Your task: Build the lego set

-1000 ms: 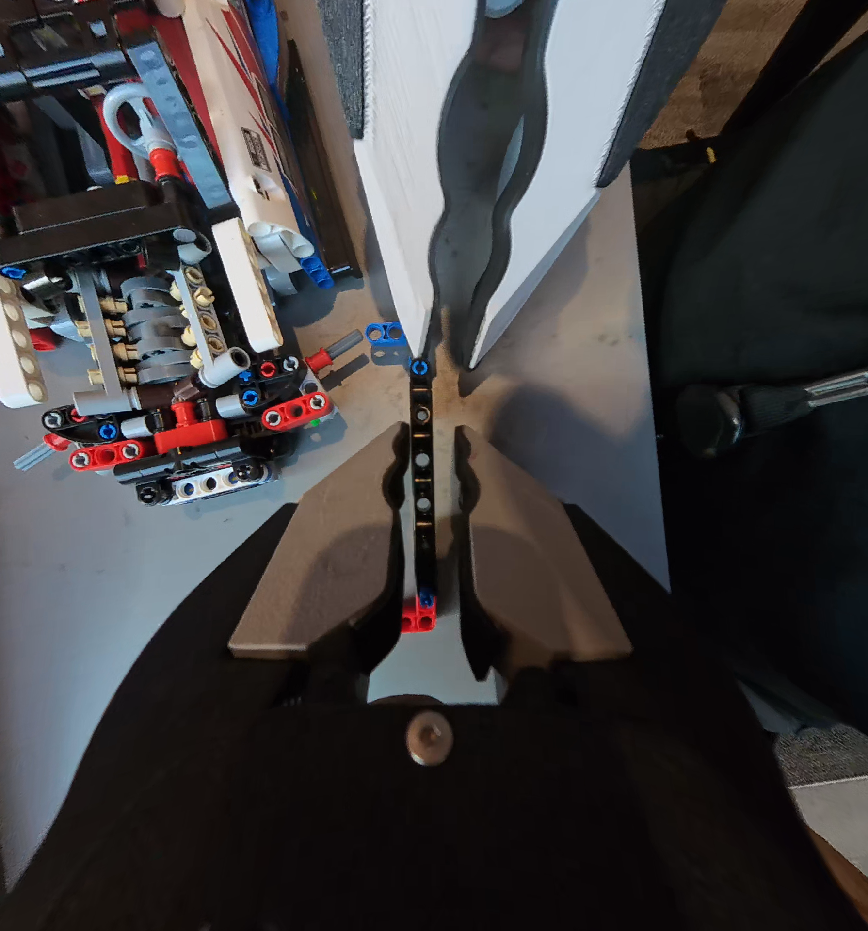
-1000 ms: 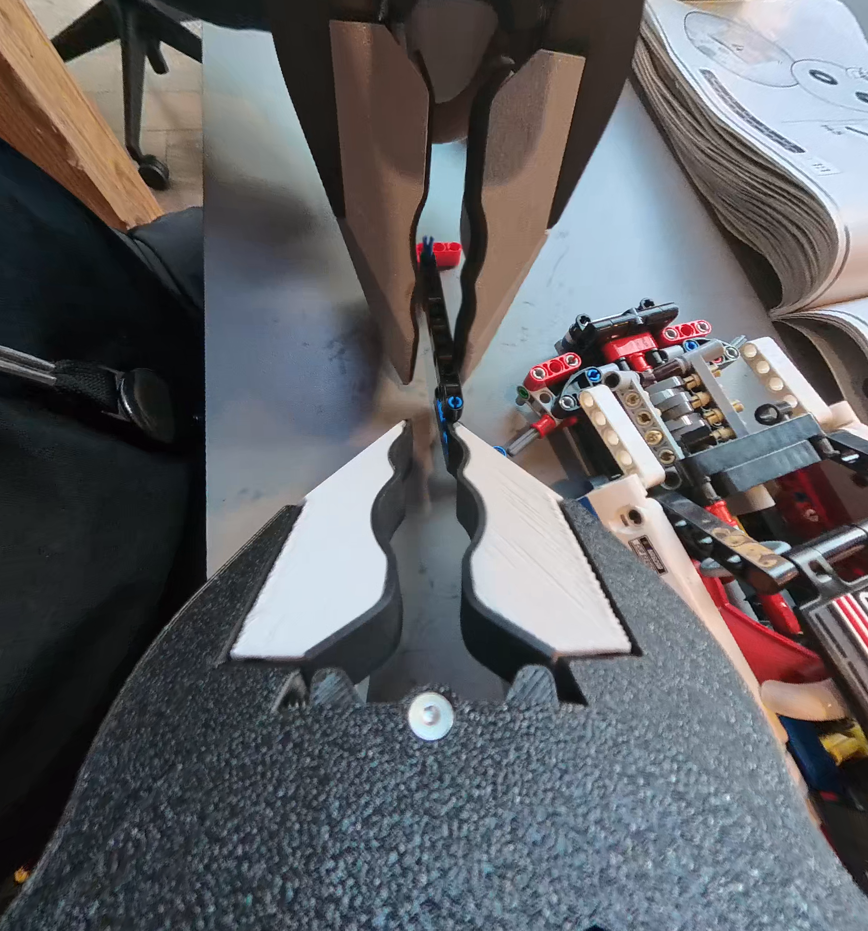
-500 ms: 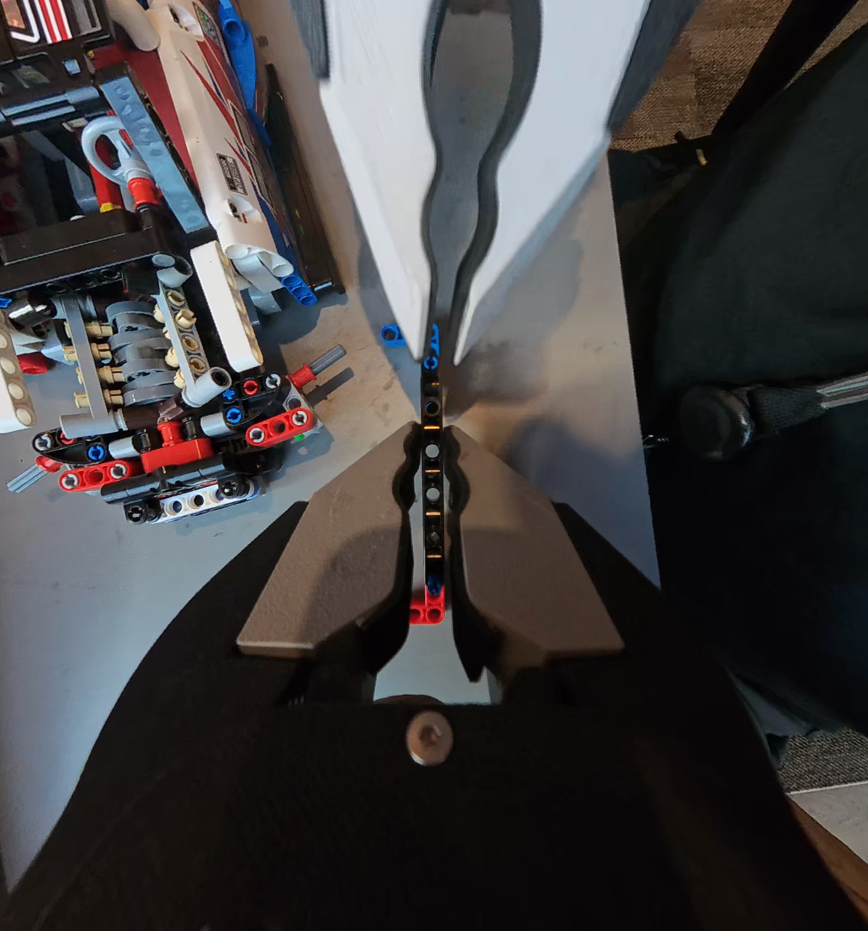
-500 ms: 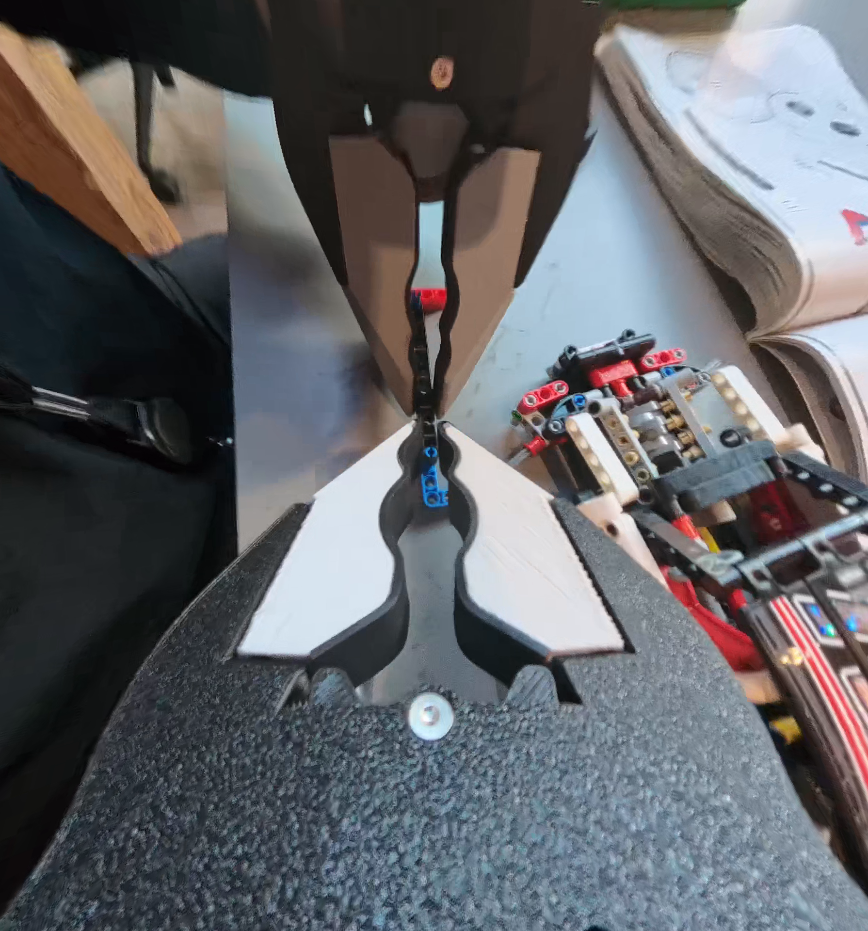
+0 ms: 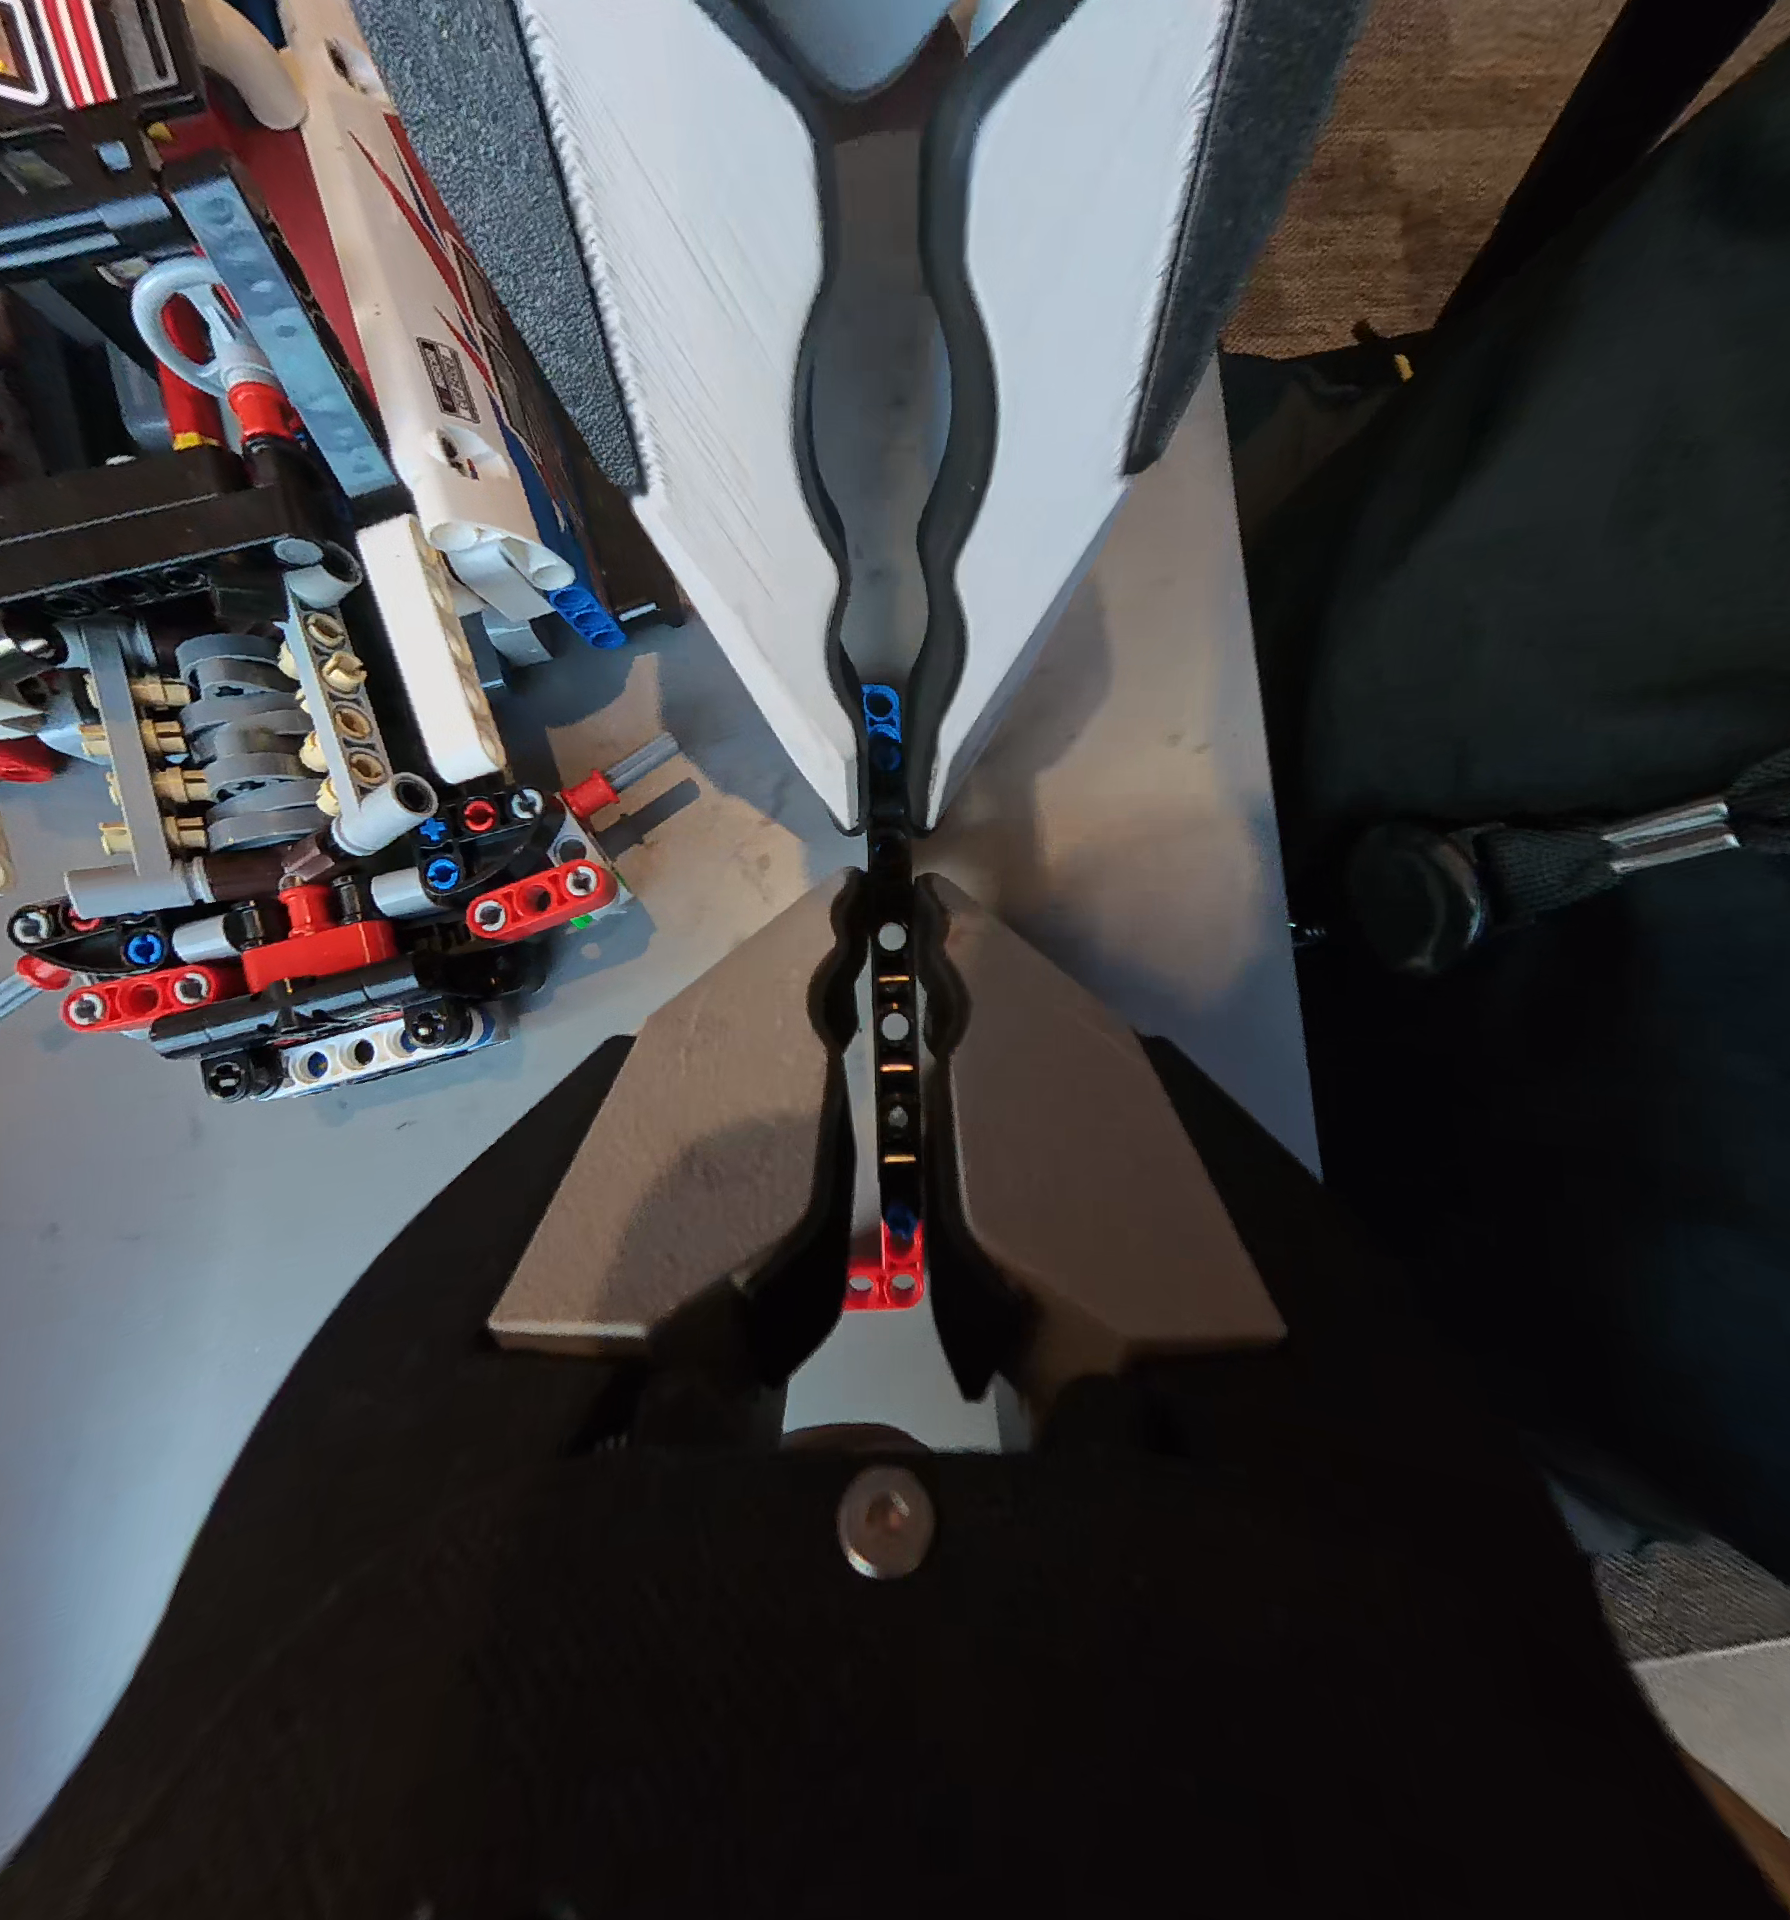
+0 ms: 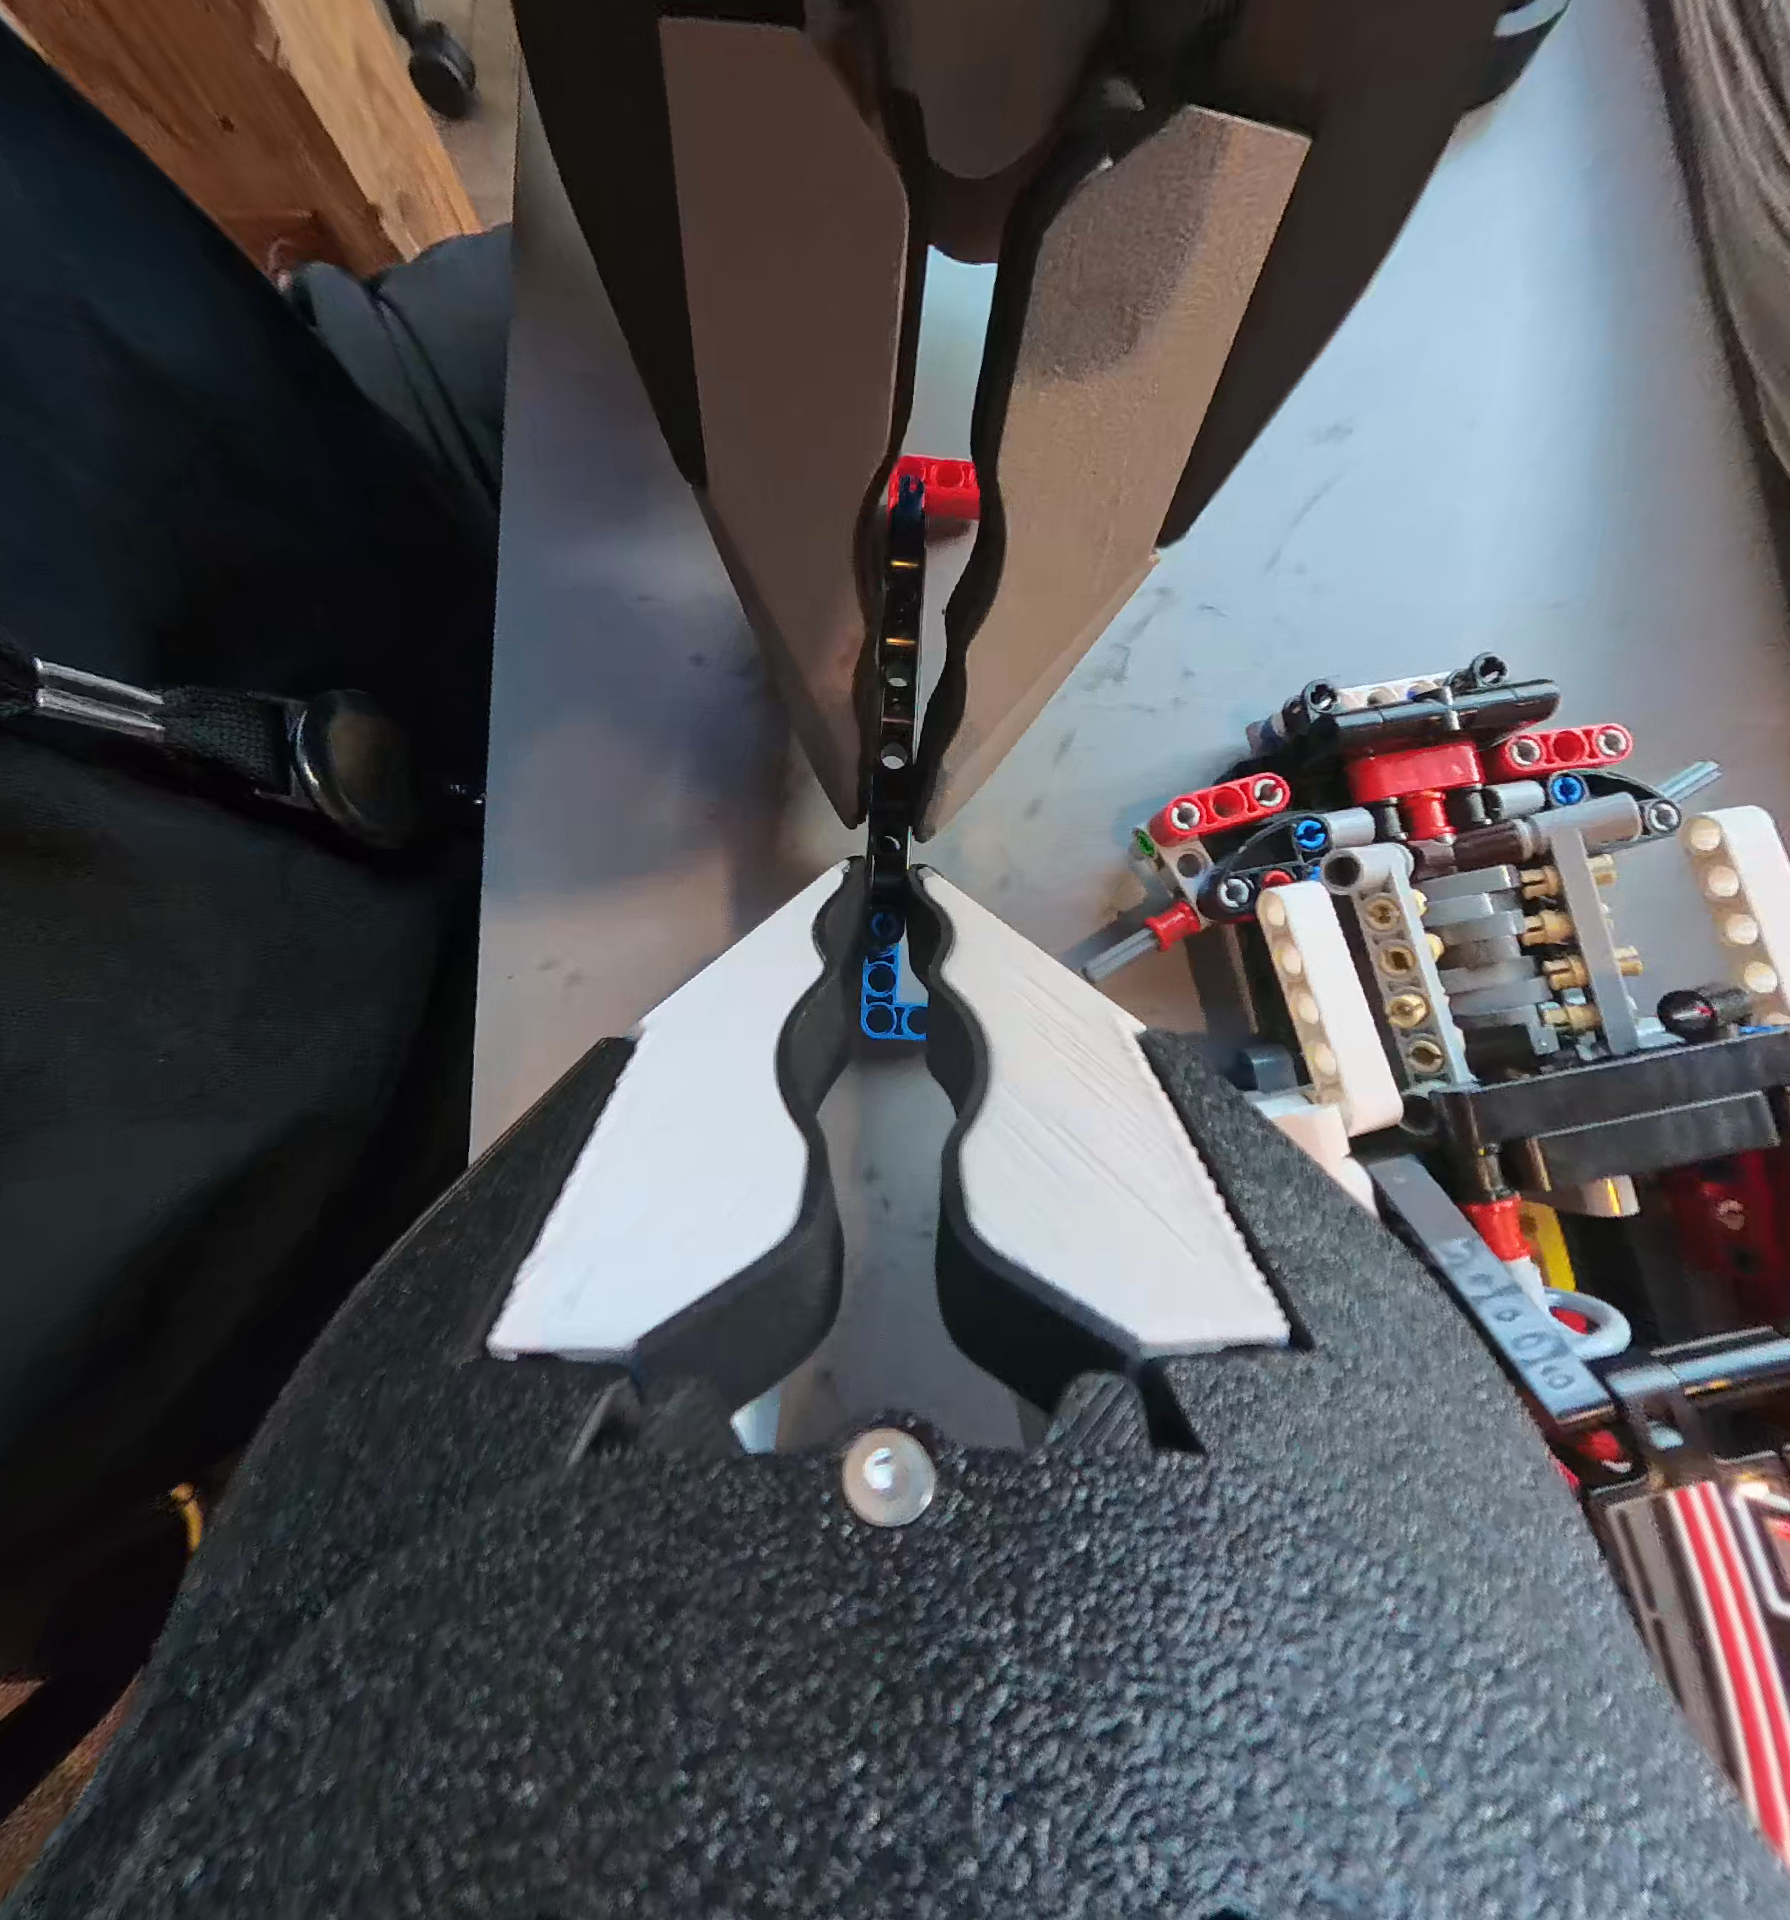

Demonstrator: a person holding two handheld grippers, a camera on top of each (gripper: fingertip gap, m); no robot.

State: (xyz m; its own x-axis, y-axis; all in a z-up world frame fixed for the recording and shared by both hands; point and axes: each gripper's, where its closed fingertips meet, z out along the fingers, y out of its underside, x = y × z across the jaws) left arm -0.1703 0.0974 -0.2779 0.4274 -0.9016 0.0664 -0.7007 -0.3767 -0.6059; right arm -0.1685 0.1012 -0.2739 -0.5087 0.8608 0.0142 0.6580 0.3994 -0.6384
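My left gripper (image 5: 891, 883), with grey fingers, is shut on a thin black beam with holes (image 5: 896, 1049). The beam points away along the fingers, and a small red piece (image 5: 883, 1273) sits at its near end. My right gripper (image 6: 886, 878), with white fingers, faces it tip to tip. It is shut on a small blue L-shaped piece (image 6: 889, 997) at the beam's far end. The blue piece (image 5: 880, 712) also shows in the left wrist view between the white fingers. Both hold the parts just above the grey table (image 5: 143, 1247).
The partly built lego car (image 5: 278, 831) stands on the table beside the grippers and also shows in the right wrist view (image 6: 1493, 883). A thick open booklet (image 6: 1784, 312) lies behind it. A black bag with a strap (image 6: 143, 727) sits past the table's edge. The tips of both grippers are at nearly the same place.
The two grippers have come closer, tip to tip. The blue piece was beside the right fingertips. It now sits between the right fingers, which have narrowed on it.
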